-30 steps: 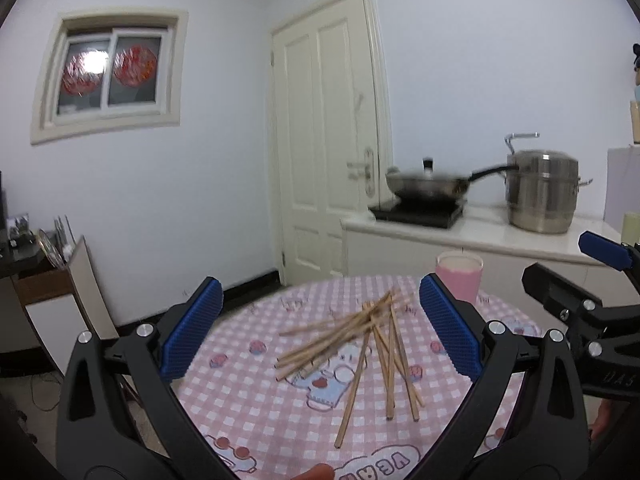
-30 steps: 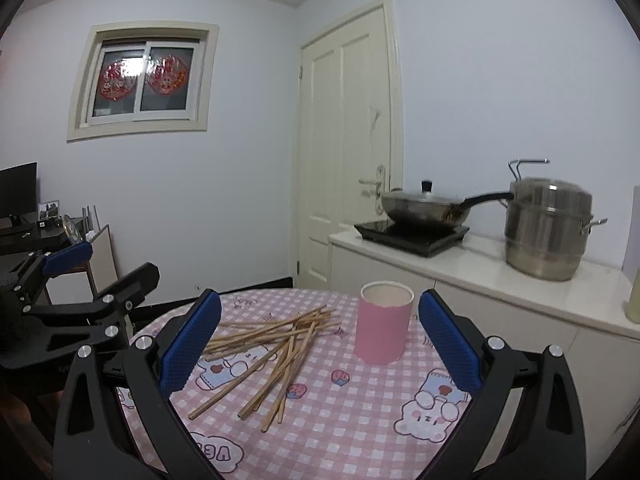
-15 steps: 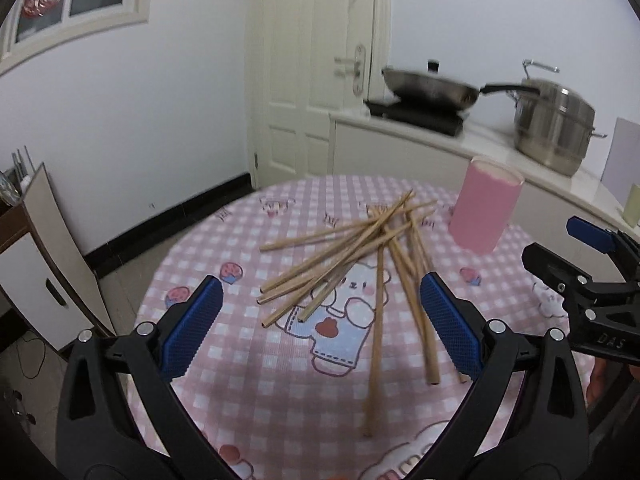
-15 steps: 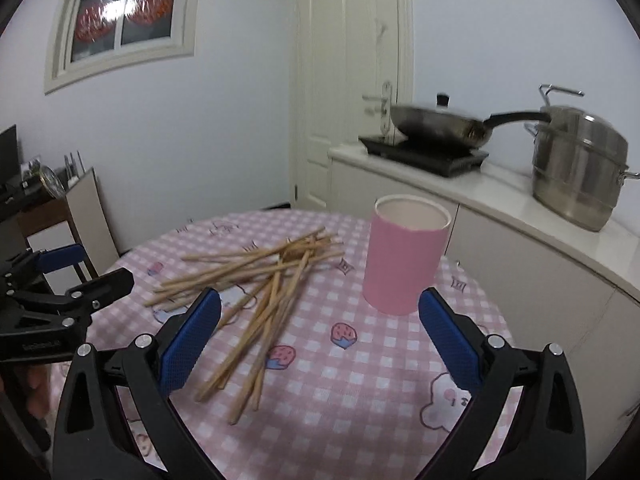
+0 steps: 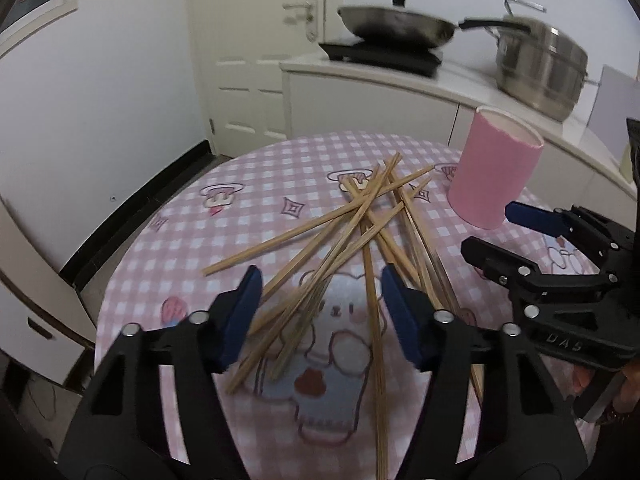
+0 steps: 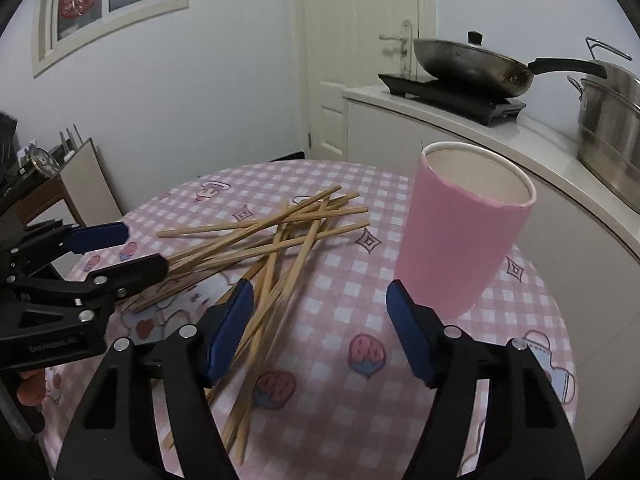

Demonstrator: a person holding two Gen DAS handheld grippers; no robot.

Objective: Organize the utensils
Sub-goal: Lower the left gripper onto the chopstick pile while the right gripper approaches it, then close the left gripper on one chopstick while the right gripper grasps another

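Observation:
A loose pile of wooden chopsticks (image 5: 352,236) lies crossed on the round table with a pink checked cloth (image 5: 240,216); it also shows in the right wrist view (image 6: 264,240). An empty pink cup (image 5: 494,172) stands upright to the pile's right, seen also in the right wrist view (image 6: 464,232). My left gripper (image 5: 322,312) is open, hovering low over the near ends of the chopsticks. My right gripper (image 6: 320,328) is open, above the cloth just in front of the cup and right of the pile. Neither holds anything.
A white counter (image 6: 500,128) behind the table carries a black hob with a lidded wok (image 6: 472,64) and a steel pot (image 5: 540,68). A white door (image 5: 256,40) stands beyond. A low cabinet (image 6: 36,196) is at the left.
Both grippers have moved forward and down toward the table. The left now hangs over the chopstick pile, the right close to the cup. Chopsticks and cup have not moved.

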